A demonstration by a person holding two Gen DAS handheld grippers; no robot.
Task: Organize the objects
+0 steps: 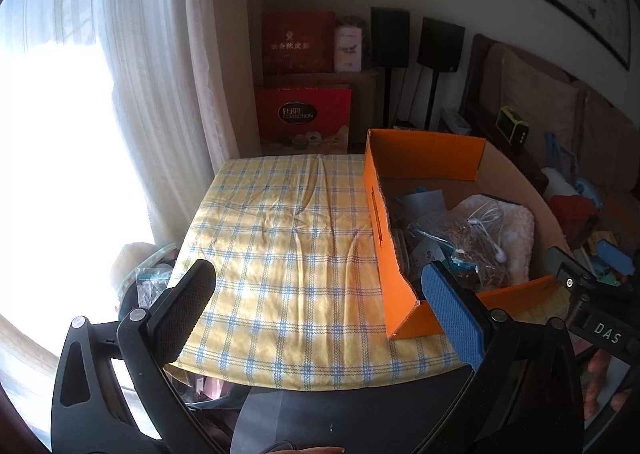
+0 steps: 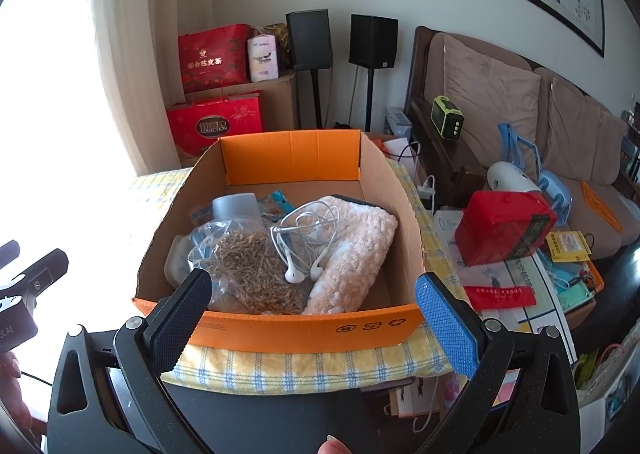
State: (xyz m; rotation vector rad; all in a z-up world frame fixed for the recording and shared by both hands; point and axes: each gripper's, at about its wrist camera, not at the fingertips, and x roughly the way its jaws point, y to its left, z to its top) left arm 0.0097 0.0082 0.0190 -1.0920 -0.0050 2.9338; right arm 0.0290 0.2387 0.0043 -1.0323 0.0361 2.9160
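Left tongs (image 1: pixel 320 310) spread wide, empty, above the checkered tablecloth (image 1: pixel 280 238); orange cardboard box (image 1: pixel 384 238) holds white earphones (image 1: pixel 486 232).

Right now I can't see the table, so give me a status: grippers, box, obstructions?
Left gripper open, empty, over checked cloth. Right gripper open, empty, at cardboard box. Earphones on top of bag and towel inside. Nothing blocking.

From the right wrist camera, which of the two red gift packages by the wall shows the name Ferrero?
The lower red package, standing on the floor, carries a dark oval Ferrero label. The upper red package sits on a carton and shows gold Chinese characters.
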